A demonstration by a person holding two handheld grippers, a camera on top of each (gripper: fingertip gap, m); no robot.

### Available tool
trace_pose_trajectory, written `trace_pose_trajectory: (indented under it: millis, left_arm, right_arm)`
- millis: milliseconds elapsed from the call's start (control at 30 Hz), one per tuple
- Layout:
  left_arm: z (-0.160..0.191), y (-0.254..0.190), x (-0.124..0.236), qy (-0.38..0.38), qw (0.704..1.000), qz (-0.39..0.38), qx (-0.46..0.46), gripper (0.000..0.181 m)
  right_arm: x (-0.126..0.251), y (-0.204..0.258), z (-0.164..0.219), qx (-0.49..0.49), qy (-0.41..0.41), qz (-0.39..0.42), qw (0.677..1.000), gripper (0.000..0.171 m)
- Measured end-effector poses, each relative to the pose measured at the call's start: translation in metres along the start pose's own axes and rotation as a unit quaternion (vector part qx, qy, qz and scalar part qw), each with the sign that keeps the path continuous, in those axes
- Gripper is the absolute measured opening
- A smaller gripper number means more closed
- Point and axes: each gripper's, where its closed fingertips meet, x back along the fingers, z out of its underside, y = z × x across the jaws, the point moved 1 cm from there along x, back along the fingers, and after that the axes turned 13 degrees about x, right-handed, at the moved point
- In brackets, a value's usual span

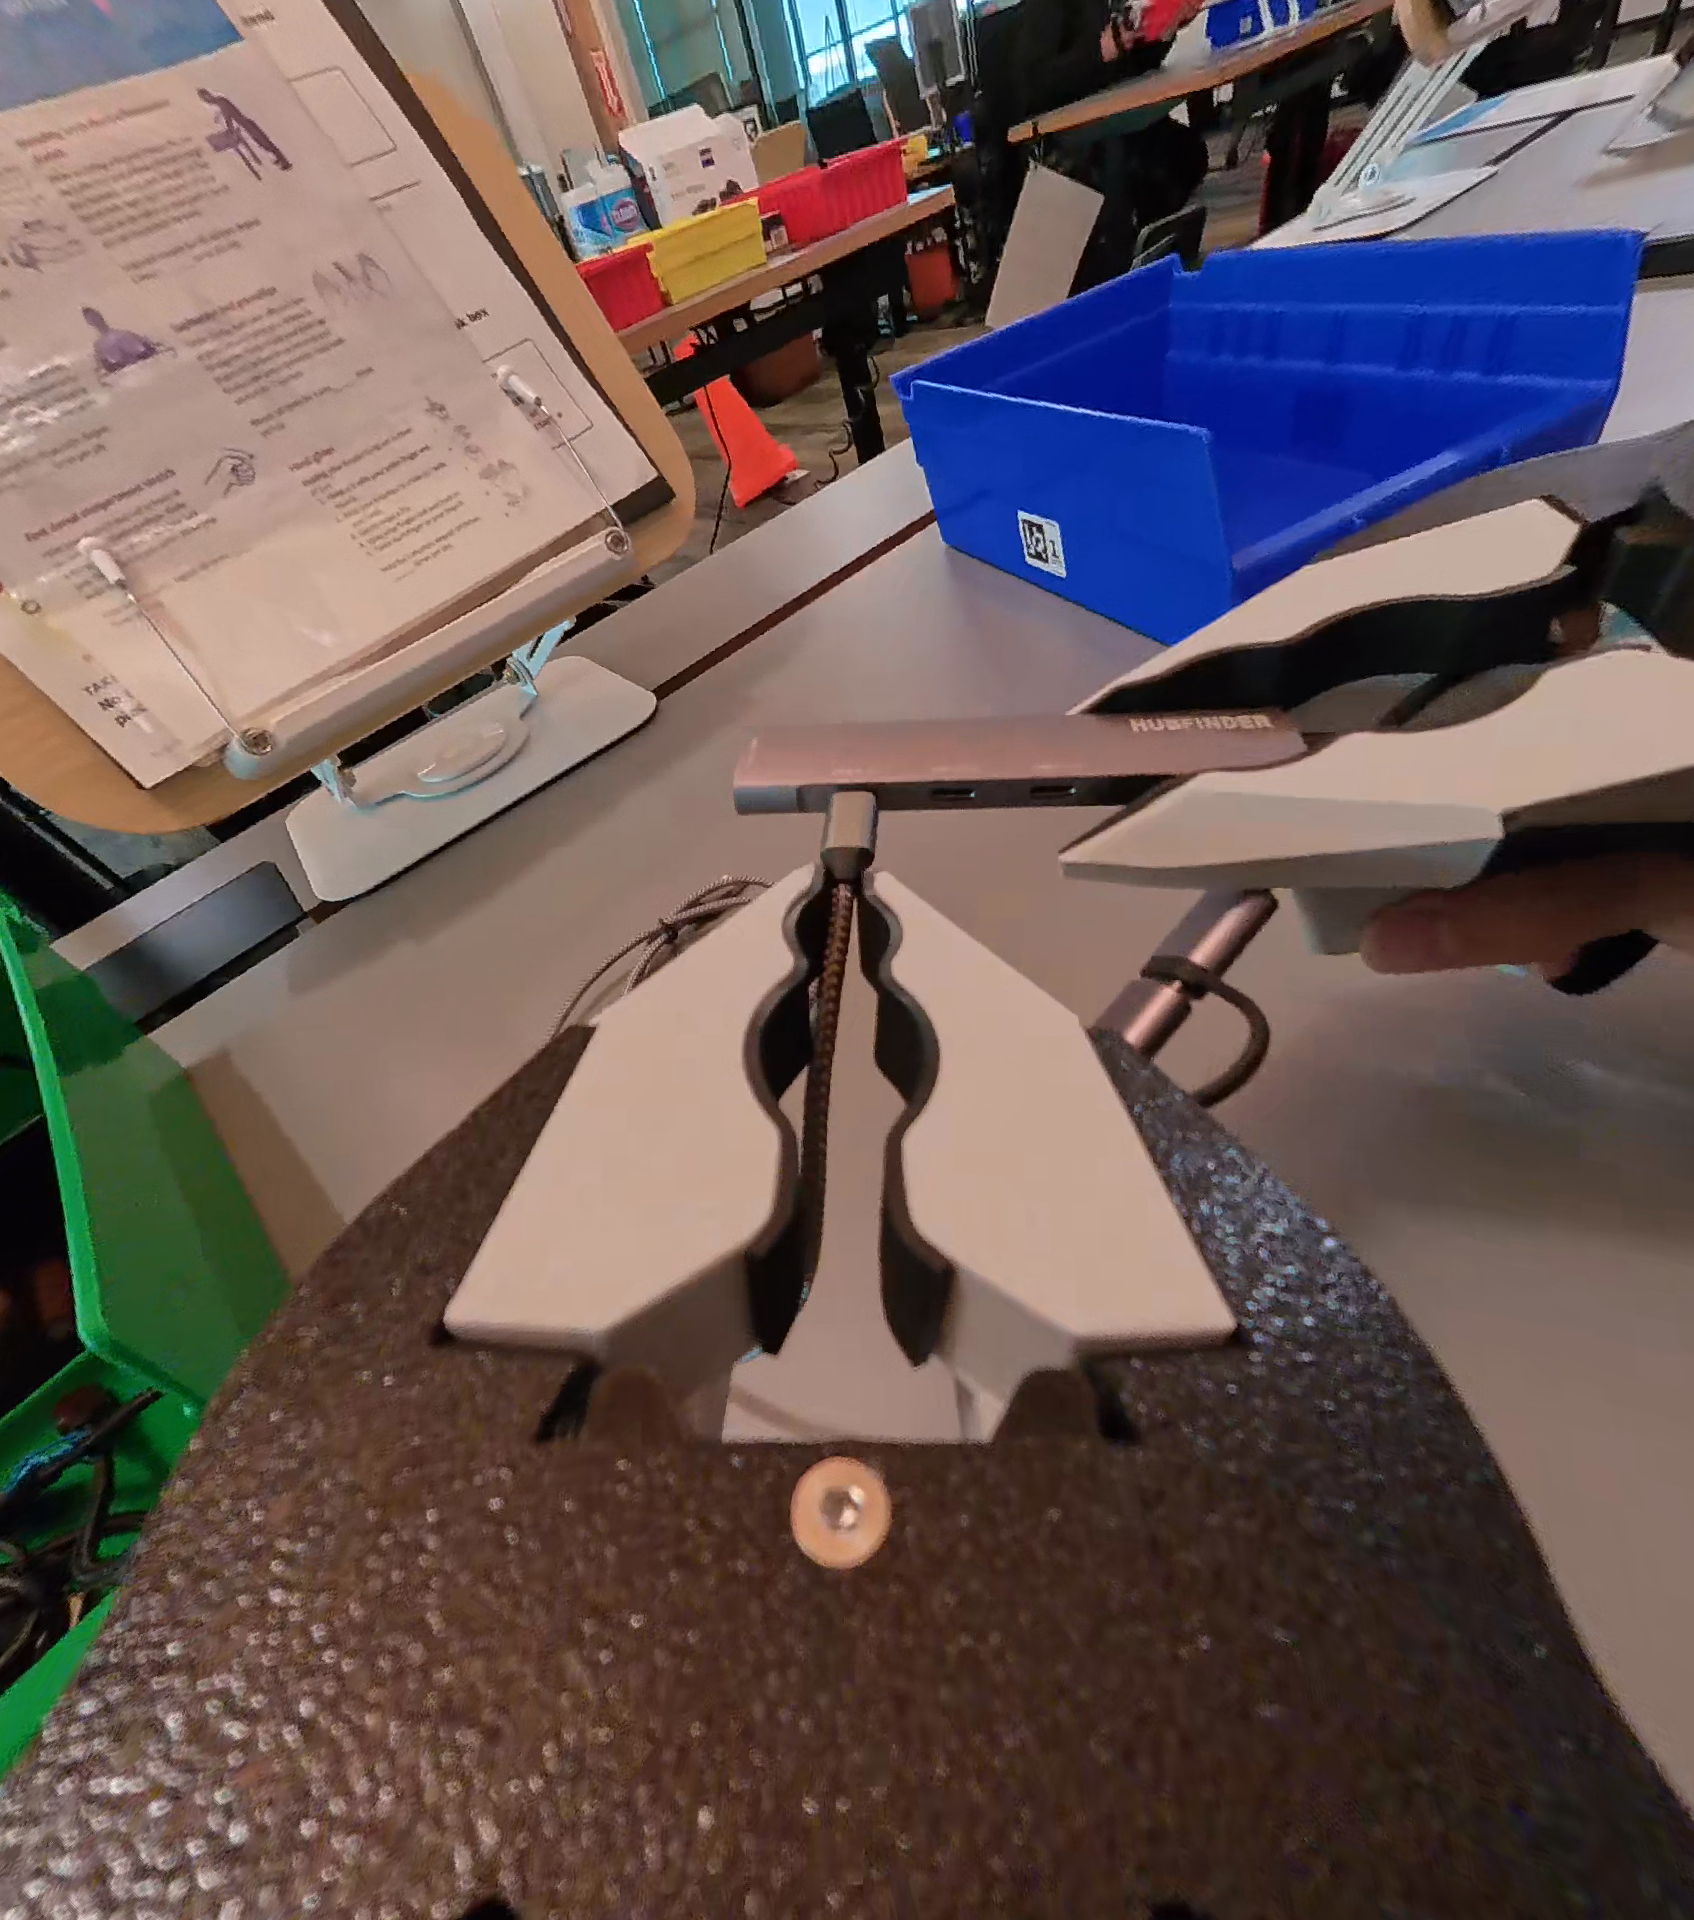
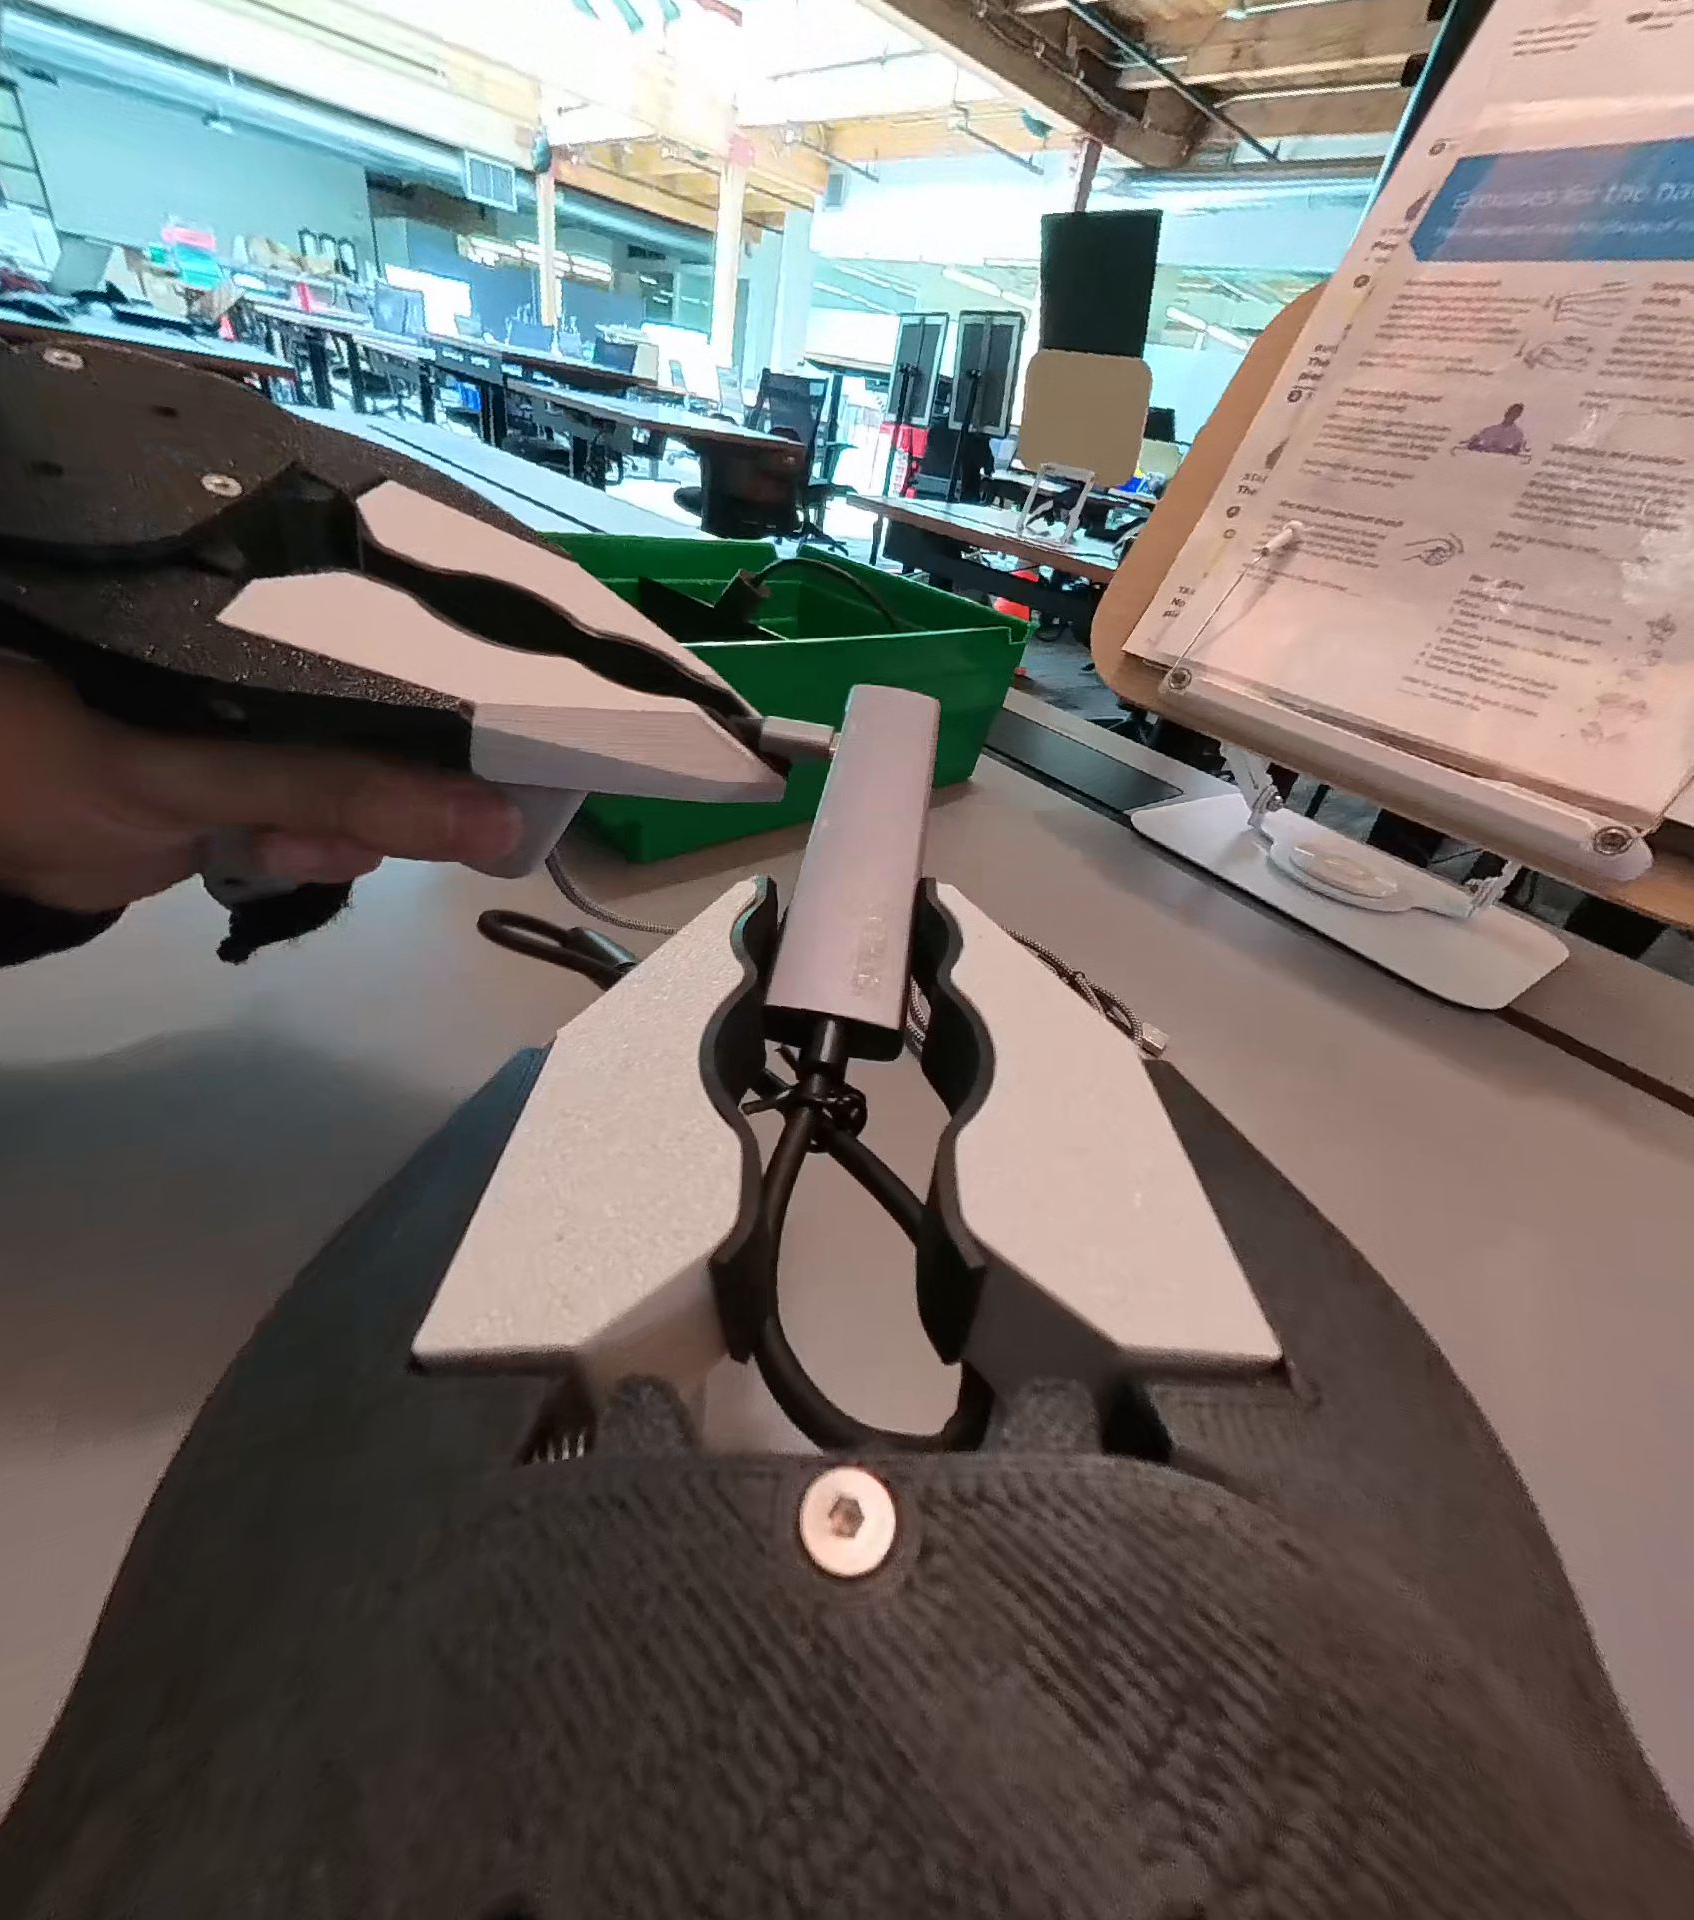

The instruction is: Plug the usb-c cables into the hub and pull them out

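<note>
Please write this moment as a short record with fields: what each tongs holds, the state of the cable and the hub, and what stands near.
left tongs: shut on the braided cable, just behind its plug
right tongs: shut on the hub
plug: at the hub's end port; depth unclear
free ports: two beside it
surface: grey table
nearby: blue bin, green bin, document stand

hub (image 1: 936,755): dark grey metallic
usb-c cable (image 1: 827,1049): braided, brown-black weave, grey plug shell
fingers (image 1: 1019,1122): light grey faces, black wavy inner edges
left gripper (image 1: 843,904) body: black, speckled
worktop (image 1: 1508,1195): plain grey
bin at 1 o'clock (image 1: 1269,436): blue
bin at 9 o'clock (image 1: 95,1091): green
cone (image 1: 739,436): orange
</note>
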Motion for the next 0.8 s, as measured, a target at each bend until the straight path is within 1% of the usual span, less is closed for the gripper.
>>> trace_pose_trajectory:
  millis: [100, 200, 300, 333, 367, 400, 500, 567, 633, 667, 700, 733, 767, 800]
  left_arm:
    - [0.003, 0.002, -0.001, 0.013, 1.0, -0.006, -0.016, 0.002]
    - [0.008, 0.002, -0.002, 0.02, 1.0, 0.004, -0.002, 0.002]
    - [0.009, 0.0, -0.007, 0.022, 0.999, 0.015, 0.024, 0.004]
    - [0.007, -0.003, -0.007, 0.021, 0.999, 0.028, 0.03, 0.009]
    - [0.003, -0.004, -0.004, 0.018, 0.998, 0.038, 0.037, 0.02]
    - [-0.003, 0.001, 0.0, 0.011, 0.998, 0.037, 0.046, 0.026]
    - [-0.029, 0.036, 0.024, -0.027, 0.995, 0.019, 0.096, 0.027]
    - [-0.032, 0.077, 0.044, -0.016, 0.993, -0.019, 0.114, 0.025]
    - [-0.014, 0.119, 0.062, 0.045, 0.991, -0.066, 0.106, 0.026]
    - [0.002, 0.142, 0.071, 0.085, 0.983, -0.1, 0.128, 0.03]
    - [0.018, 0.16, 0.078, 0.116, 0.971, -0.127, 0.168, 0.035]
    - [0.03, 0.172, 0.08, 0.126, 0.958, -0.142, 0.217, 0.035]
    - [0.036, 0.179, 0.078, 0.115, 0.949, -0.14, 0.258, 0.035]
    - [0.041, 0.178, 0.072, 0.103, 0.946, -0.121, 0.284, 0.035]
  right_arm:
    - [-0.001, 0.003, 0.002, 0.028, 0.011, 0.004, 1.0, 0.026]
    - [-0.001, 0.003, 0.004, 0.035, 0.012, 0.0, 0.999, 0.026]
    - [-0.001, -0.005, 0.004, 0.033, 0.007, 0.019, 0.999, 0.024]
    - [0.001, -0.012, 0.006, 0.034, 0.009, 0.042, 0.999, 0.023]
    - [0.004, -0.023, 0.009, 0.033, 0.011, 0.075, 0.997, 0.023]
    - [0.008, -0.032, 0.012, 0.028, 0.011, 0.095, 0.995, 0.023]
    - [0.018, -0.046, 0.014, -0.012, -0.027, 0.105, 0.994, 0.023]
    - [0.023, -0.055, 0.016, -0.041, -0.045, 0.124, 0.99, 0.023]
    - [0.024, -0.056, 0.015, -0.045, -0.055, 0.122, 0.99, 0.023]
    - [0.025, -0.054, 0.012, -0.036, -0.062, 0.122, 0.99, 0.023]
    - [0.024, -0.052, 0.011, -0.026, -0.065, 0.122, 0.99, 0.023]
    - [0.023, -0.05, 0.011, -0.017, -0.062, 0.117, 0.991, 0.023]
    - [0.02, -0.046, 0.011, -0.009, -0.057, 0.109, 0.992, 0.023]
    - [0.019, -0.044, 0.011, 0.0, -0.053, 0.104, 0.993, 0.023]
